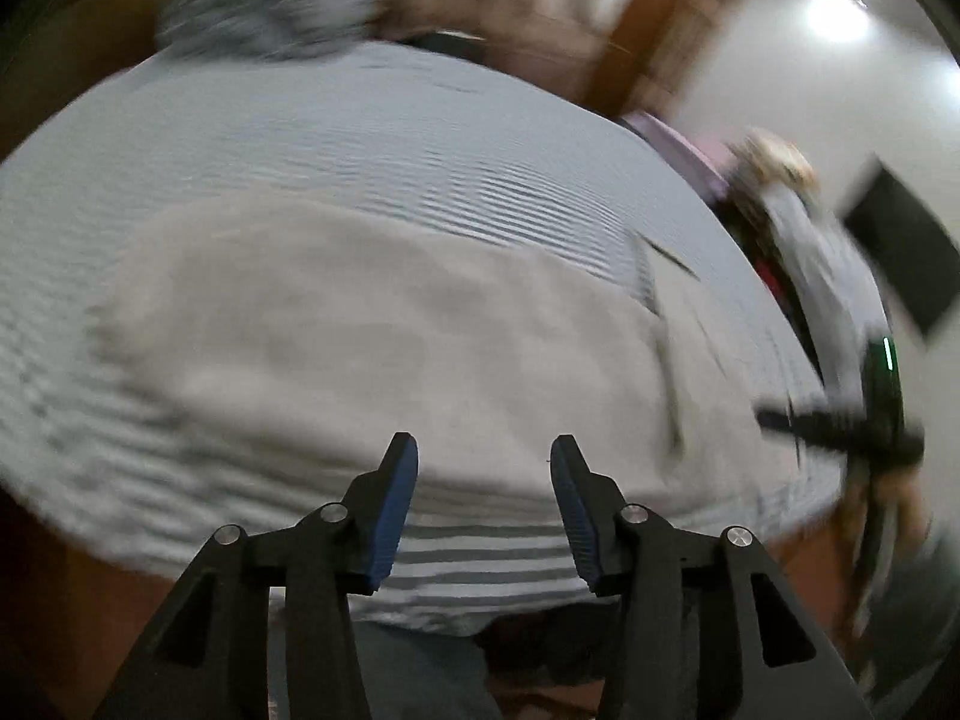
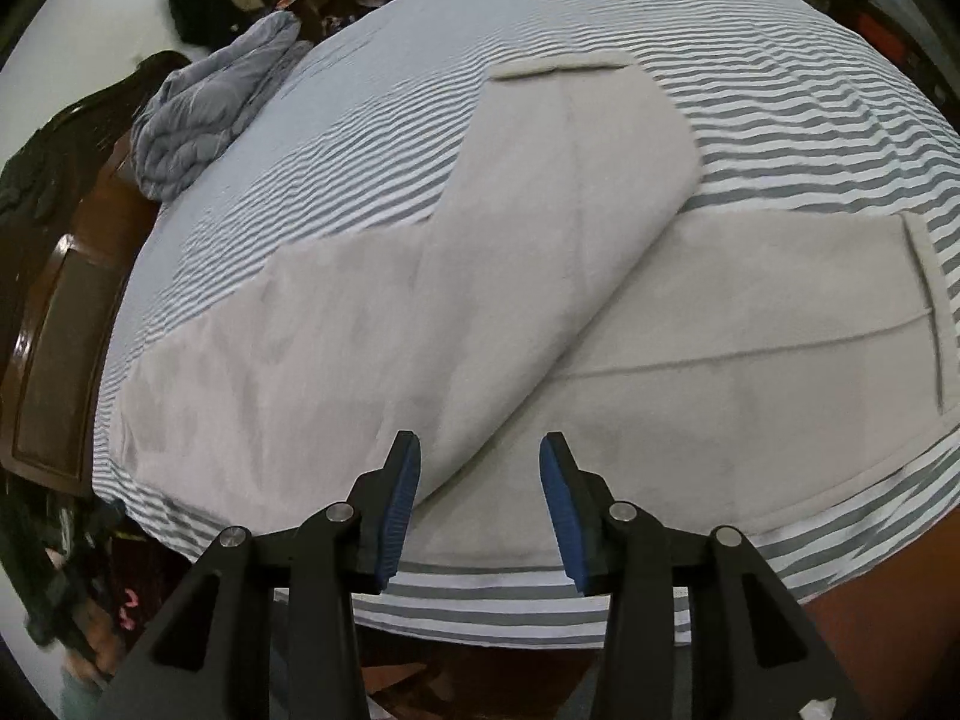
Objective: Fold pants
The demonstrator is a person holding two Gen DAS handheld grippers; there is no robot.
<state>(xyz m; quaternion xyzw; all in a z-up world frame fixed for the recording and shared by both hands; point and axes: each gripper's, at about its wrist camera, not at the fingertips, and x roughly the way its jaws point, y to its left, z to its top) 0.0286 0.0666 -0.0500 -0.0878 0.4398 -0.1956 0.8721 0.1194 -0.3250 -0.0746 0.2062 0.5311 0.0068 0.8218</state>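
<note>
- The pants (image 2: pixel 480 300) lie spread on the bed (image 2: pixel 780 90), near its front edge, one leg already turned diagonally across the other.
- The right tongs (image 2: pixel 477 501) hover released above the near fold edge, gripping nothing; the left tongs (image 1: pixel 483 507) are likewise spread and empty above the pants (image 1: pixel 360 330).
- In my judgement, the next fold goes best by pinching both layers at the hem (image 2: pixel 930 312), lifting low, and carrying it over so the edges align without dragging the striped sheet.
- The left view is motion-blurred, so creases and seams there are unreadable.
- The waistband cannot be clearly identified; the grey blanket (image 2: pixel 204 108) sits well apart.
</note>
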